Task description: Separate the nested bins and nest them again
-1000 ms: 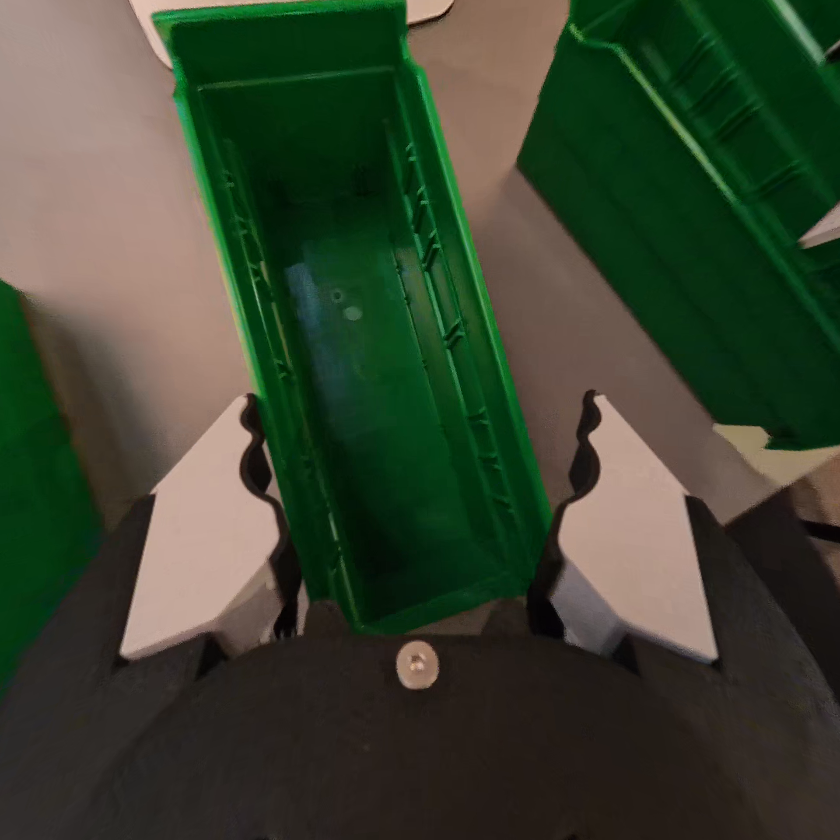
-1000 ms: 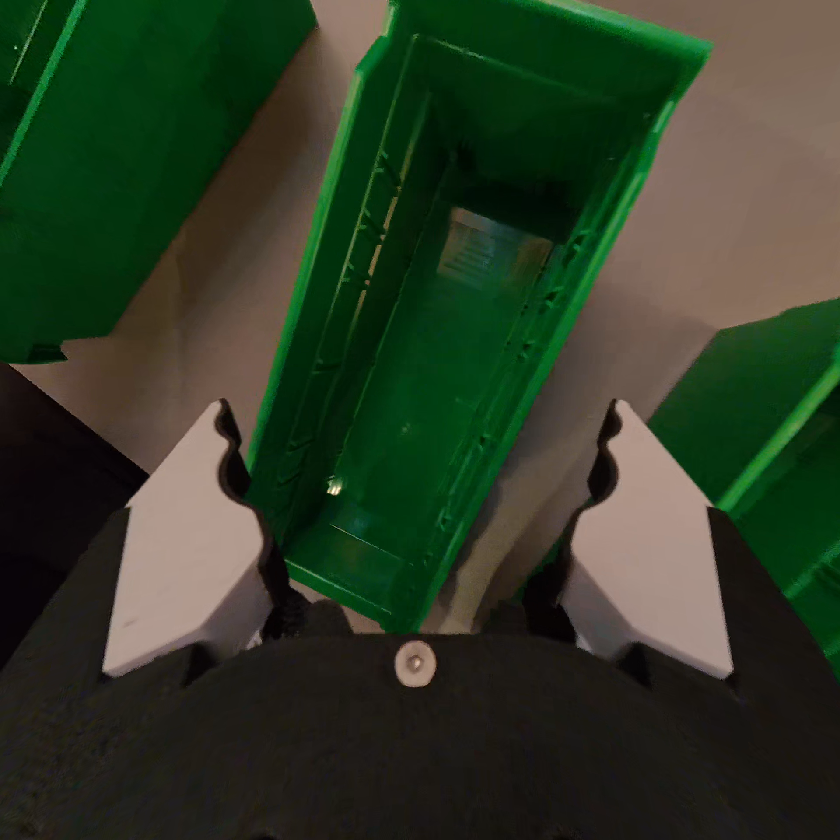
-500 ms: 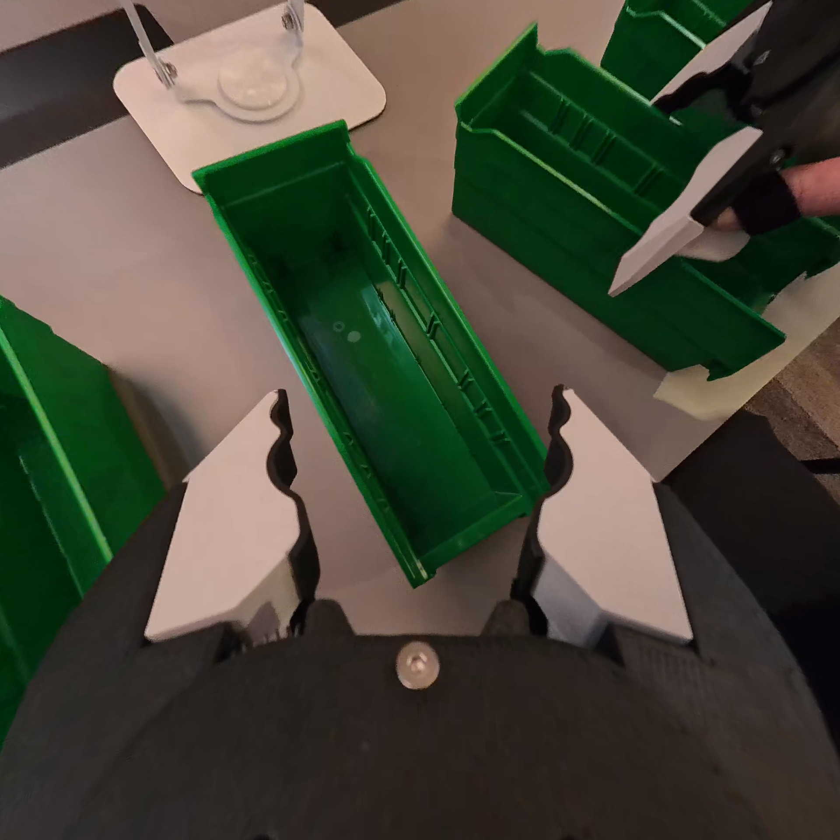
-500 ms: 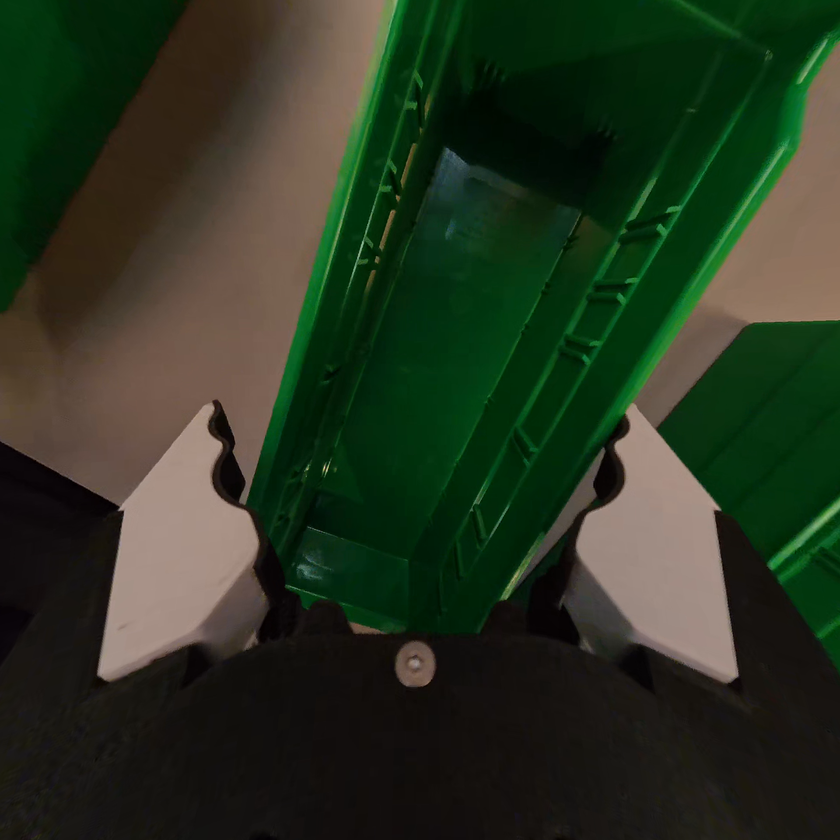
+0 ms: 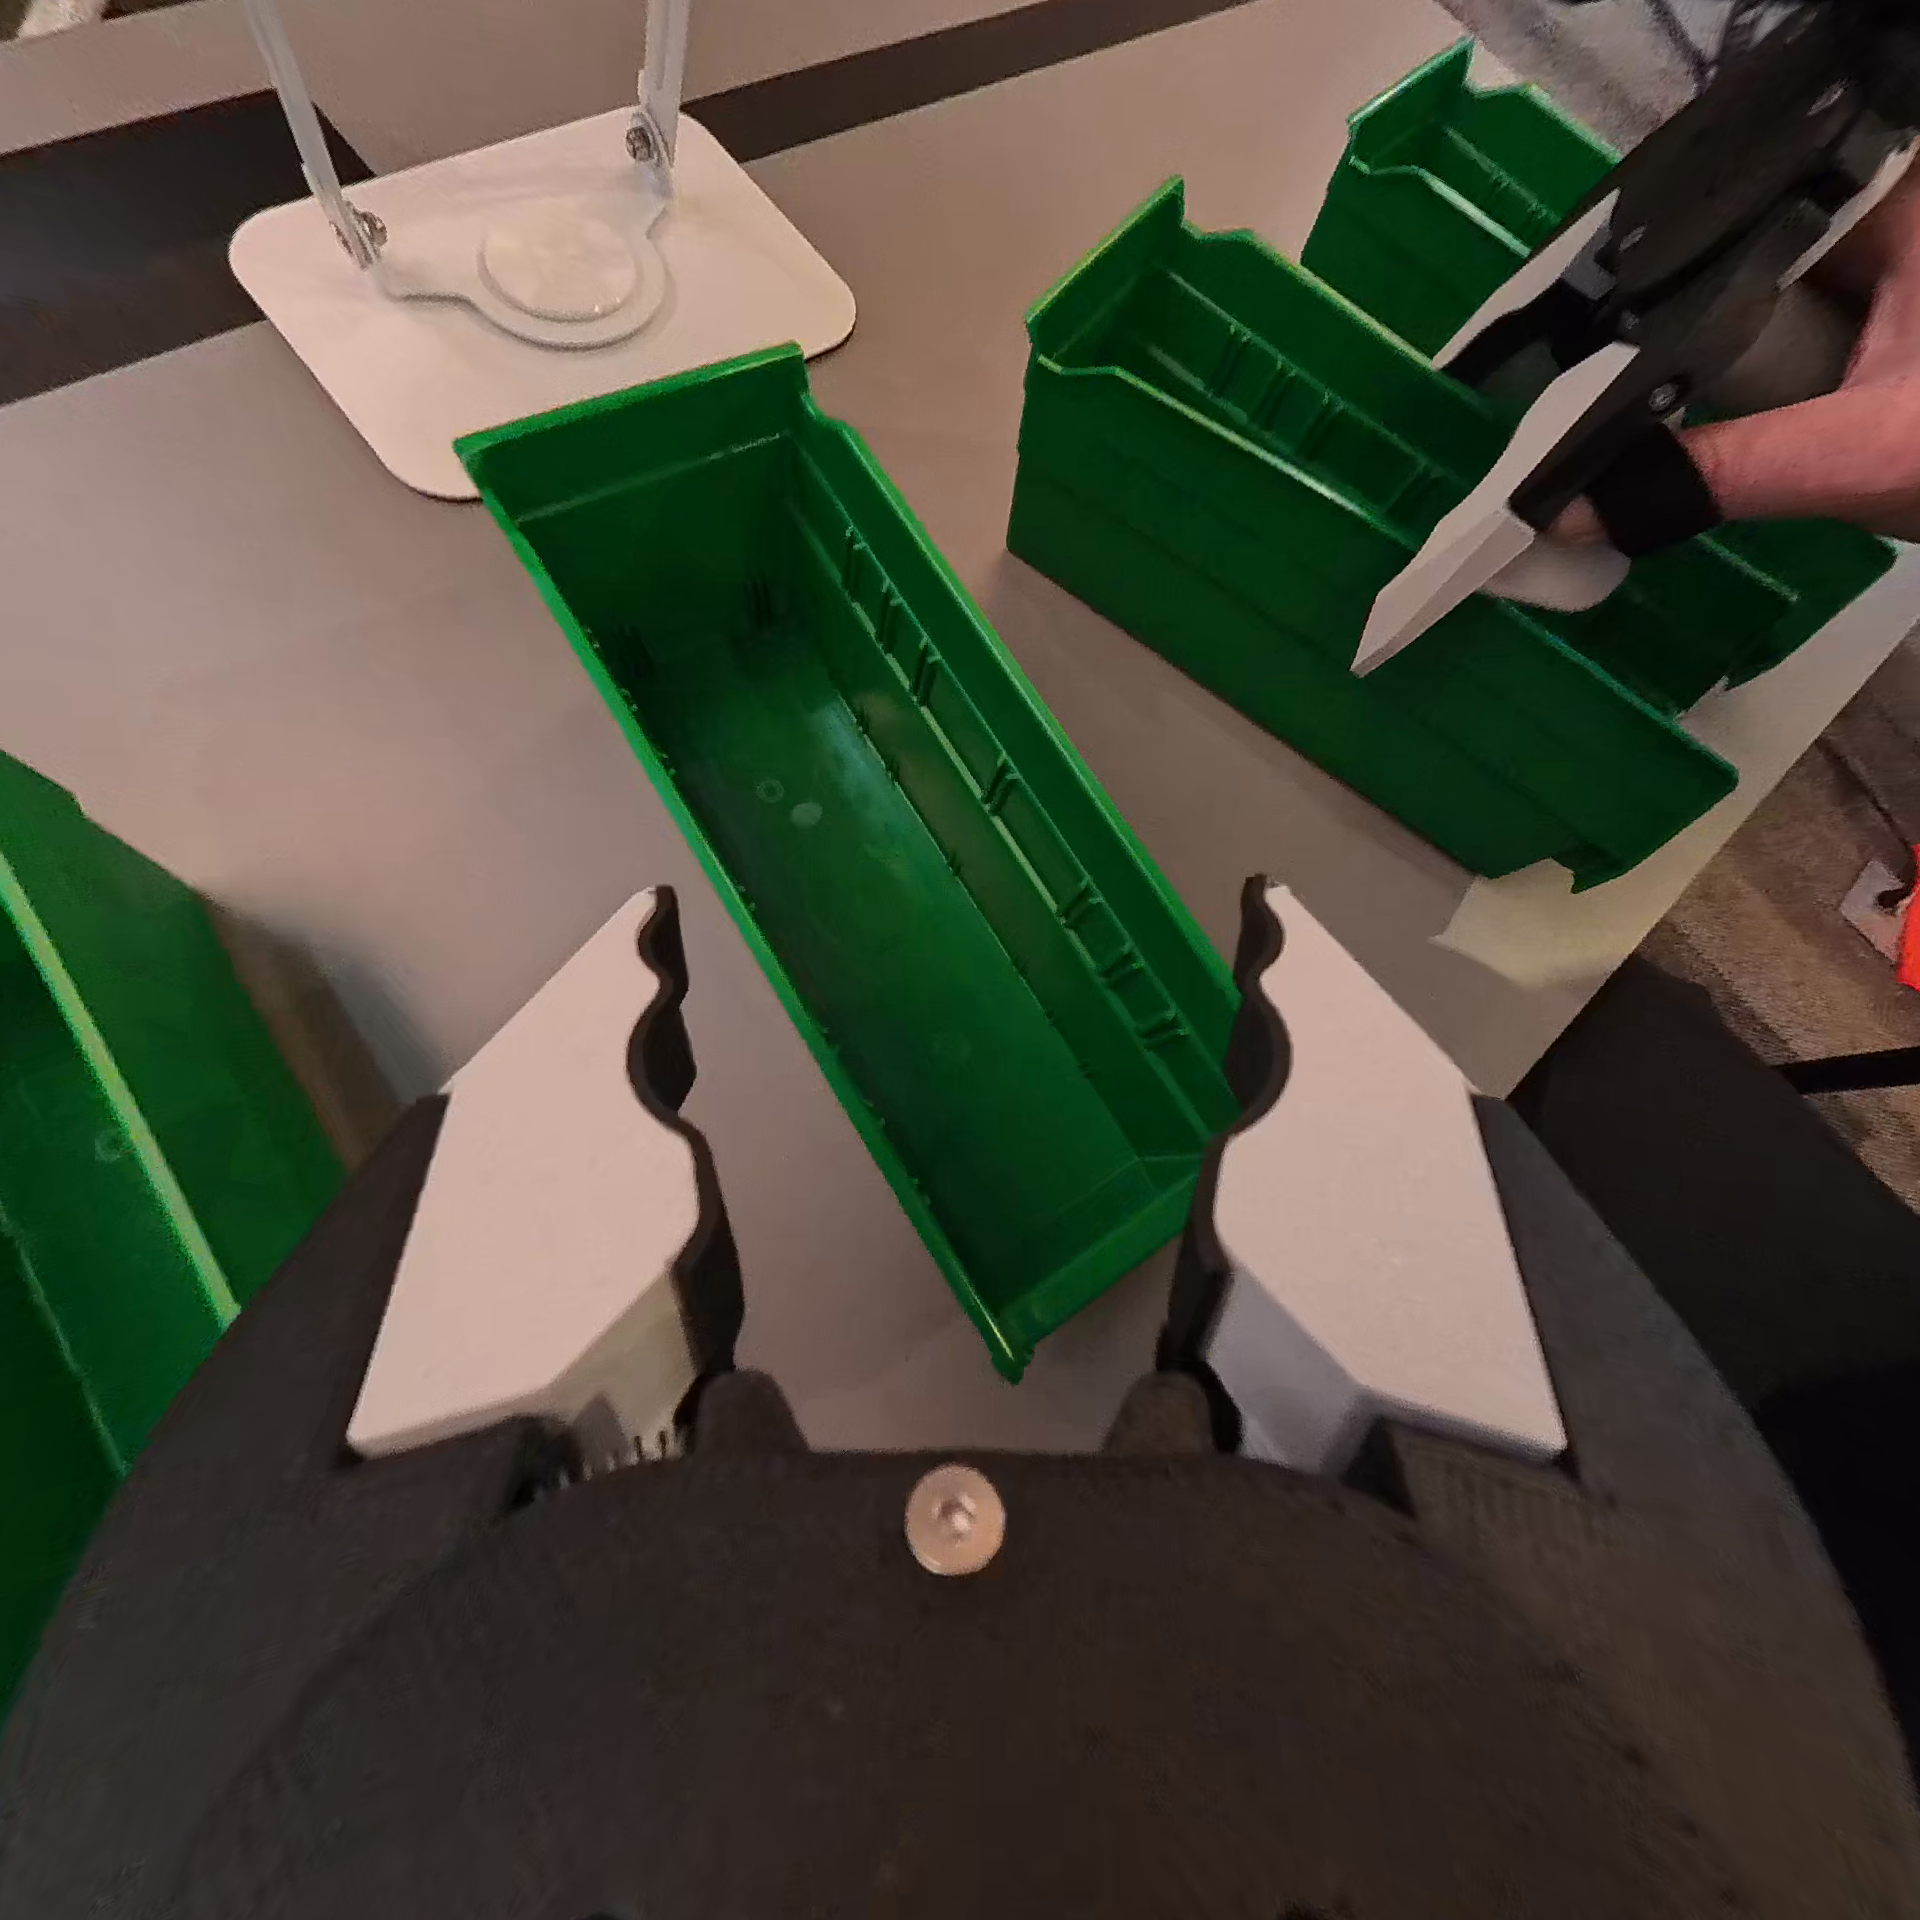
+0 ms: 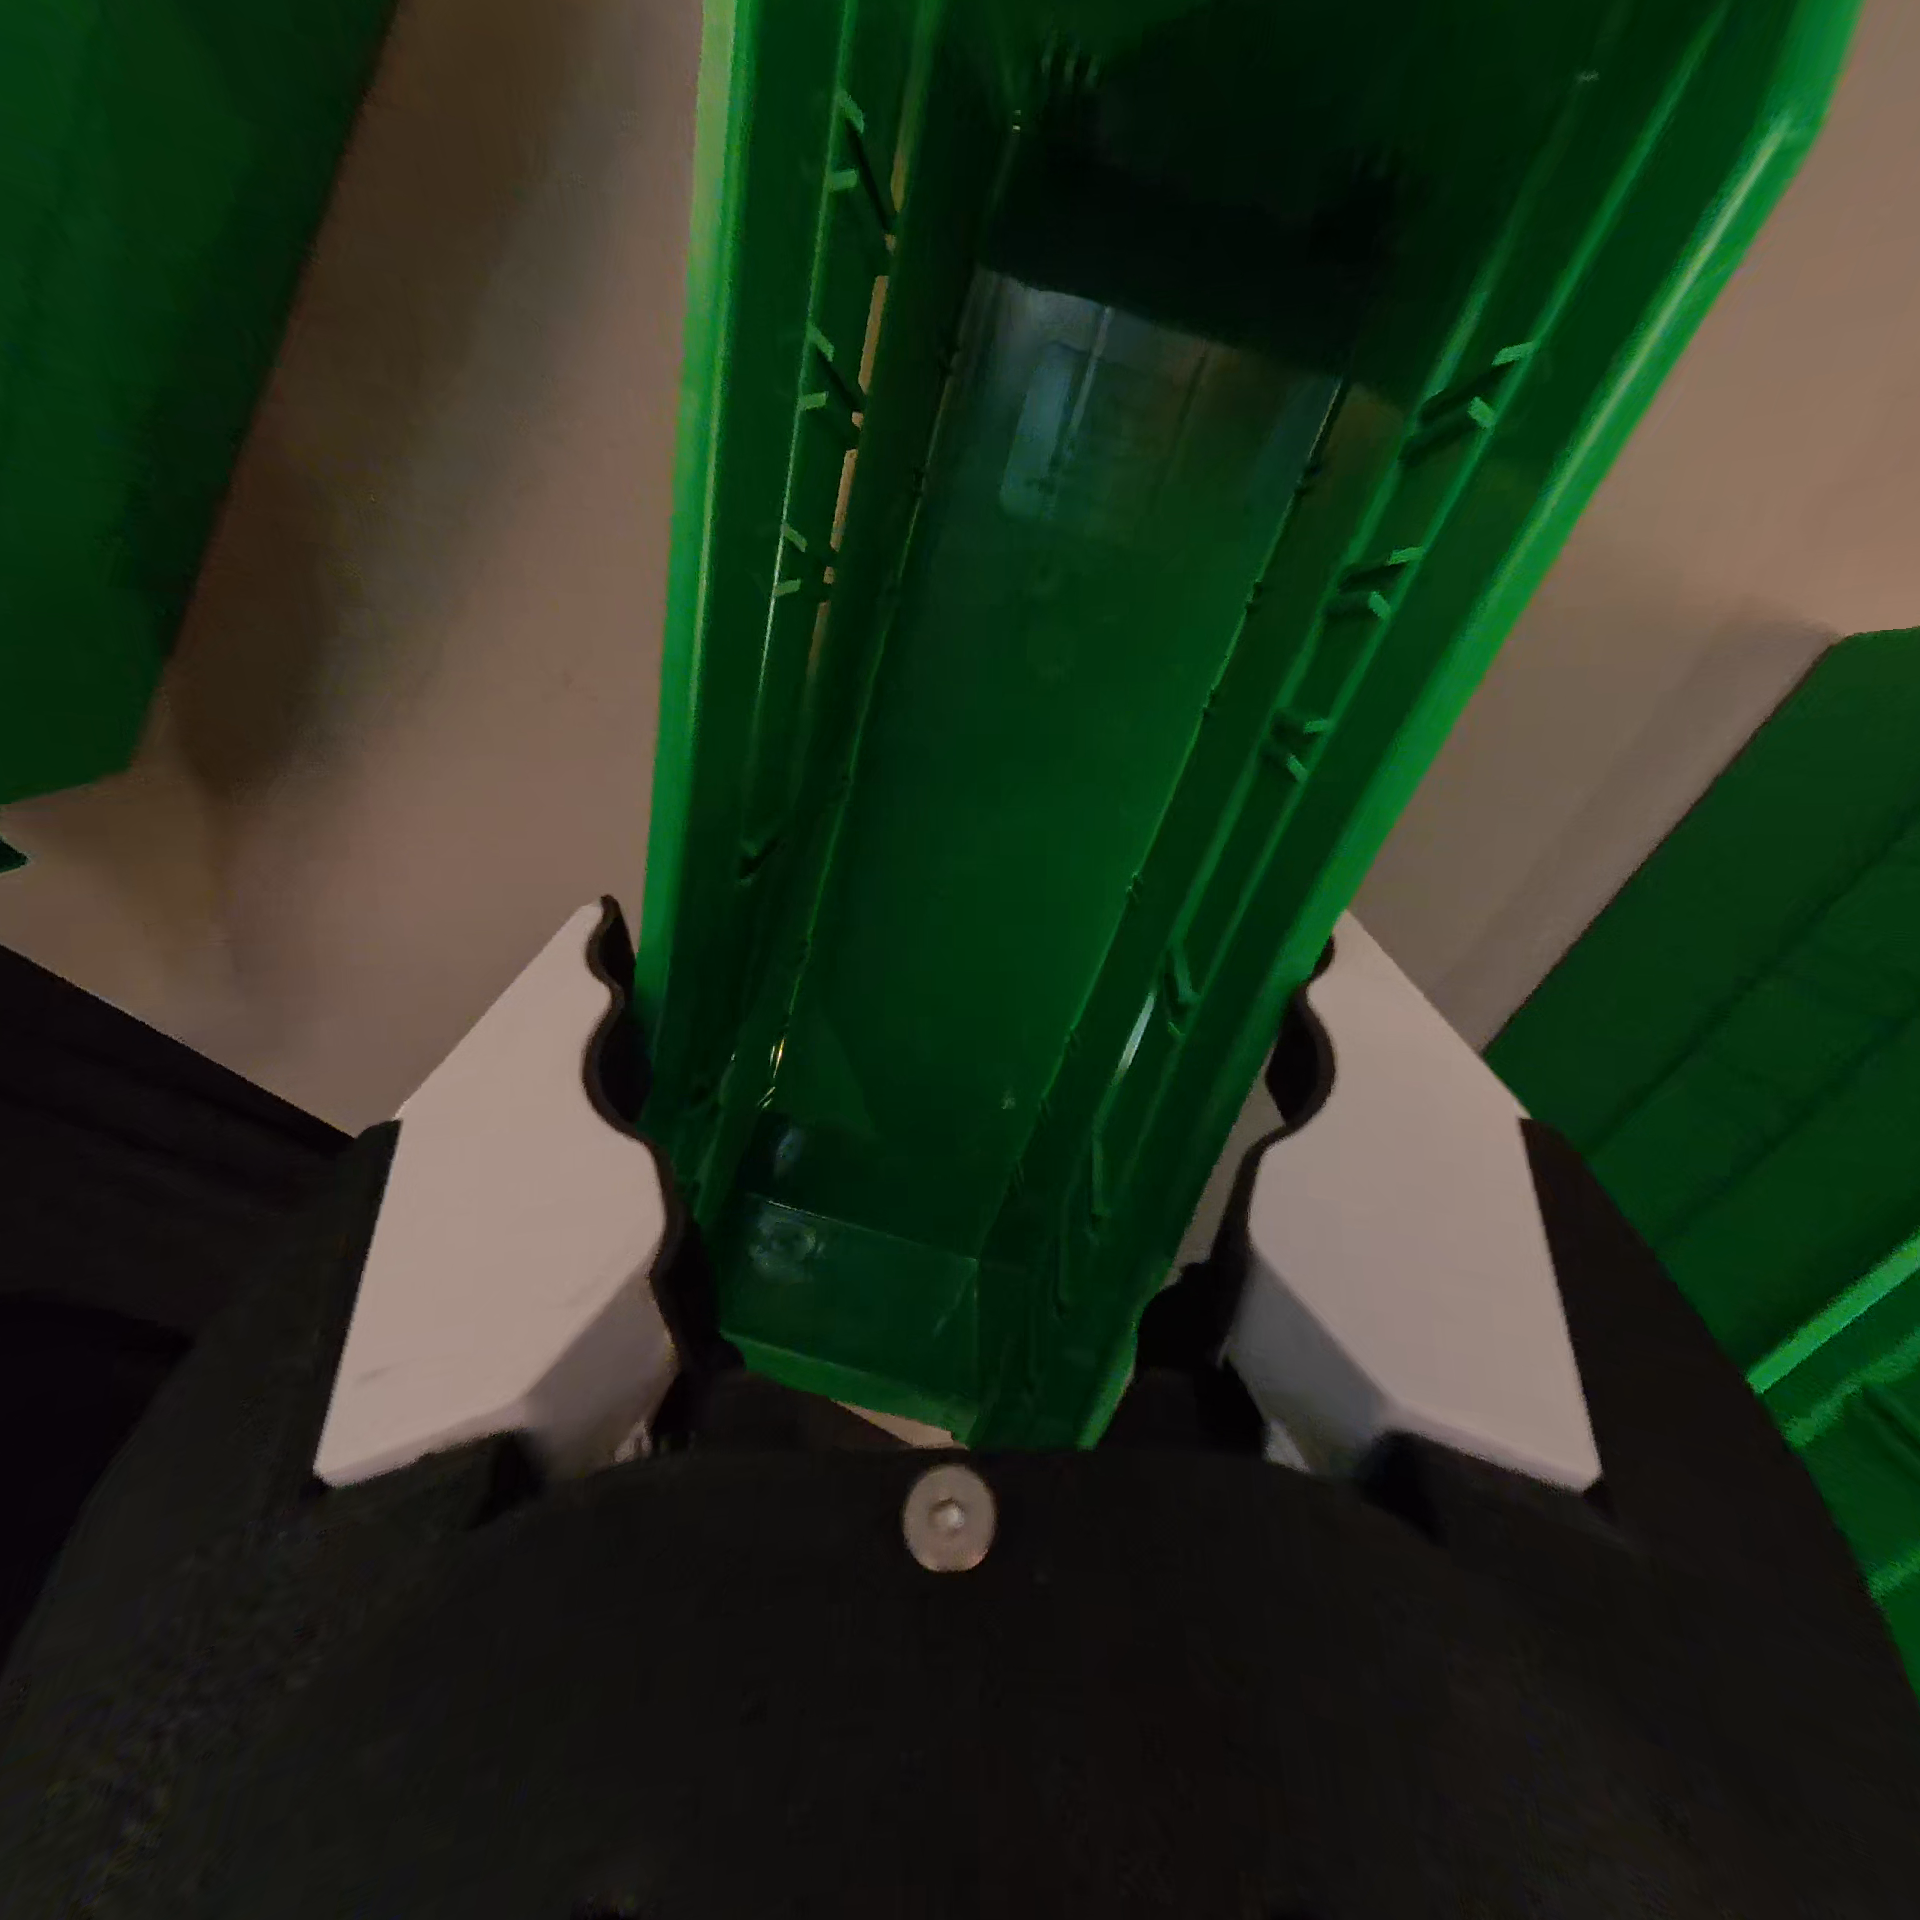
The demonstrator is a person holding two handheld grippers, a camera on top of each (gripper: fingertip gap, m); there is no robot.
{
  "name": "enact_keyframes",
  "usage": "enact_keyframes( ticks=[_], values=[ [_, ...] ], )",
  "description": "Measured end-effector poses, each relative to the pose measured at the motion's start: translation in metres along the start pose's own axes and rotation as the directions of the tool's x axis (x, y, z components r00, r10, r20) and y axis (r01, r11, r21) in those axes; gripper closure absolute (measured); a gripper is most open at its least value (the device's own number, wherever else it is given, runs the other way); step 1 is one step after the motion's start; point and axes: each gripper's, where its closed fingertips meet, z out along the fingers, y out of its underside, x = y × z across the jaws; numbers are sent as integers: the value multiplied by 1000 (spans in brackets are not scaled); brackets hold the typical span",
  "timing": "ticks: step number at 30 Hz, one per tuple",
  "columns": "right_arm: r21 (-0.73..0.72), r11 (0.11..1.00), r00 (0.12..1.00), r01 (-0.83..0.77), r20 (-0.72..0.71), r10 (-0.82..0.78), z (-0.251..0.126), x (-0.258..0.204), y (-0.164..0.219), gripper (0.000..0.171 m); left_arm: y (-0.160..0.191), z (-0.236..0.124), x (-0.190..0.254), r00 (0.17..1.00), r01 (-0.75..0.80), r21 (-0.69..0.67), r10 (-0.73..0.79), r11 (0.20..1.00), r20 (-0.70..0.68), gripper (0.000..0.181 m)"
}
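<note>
Grey tabletop (image 5: 260,665) bears green bins (image 5: 883,831) — left jaws apart, right jaws straddling one, grip unclear.

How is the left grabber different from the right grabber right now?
The left gripper hangs above the table with nothing touching its fingers; the middle bin lies free below it. The right gripper is down around the end of another bin, one finger at each side wall. Whether the right one has squeezed yet is unclear, while the left is plainly open. Both have white fingers with wavy black pads.
</note>
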Motion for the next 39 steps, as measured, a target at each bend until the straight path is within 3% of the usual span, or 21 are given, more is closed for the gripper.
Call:
enact_keyframes(
  ticks=[8, 14, 19, 23, 31, 39],
  values=[
    [86, 994, 992, -65, 117, 55, -16, 1, -9, 60, -13, -4, 0, 999, 15, 52, -12, 999, -43, 80],
    [196, 978, 979, -77, 199, 37, -77, -1, -22, 63, -16, -9, -4, 999, 19, 67, -17, 998, -38, 80],
    [267, 959, 994, -91, 86, 71, -150, 38, -15, 61, -19, -15, -8, 999, 28, 84, -26, 996, -32, 81],
    [257, 956, 987, -141, -37, 155, -178, 85, 10, 60, -18, -15, -8, 998, 39, 85, -36, 996, -46, 83],
    [130, 968, 970, -217, -83, 229, -133, 132, 55, 60, -9, -6, -10, 996, 61, 54, -57, 997, -62, 82],
    [113, 955, 957, -275, -59, 283, -86, 149, 64, 56, 11, 9, -24, 992, 112, 7, -111, 994, -52, 81]
  ],
)
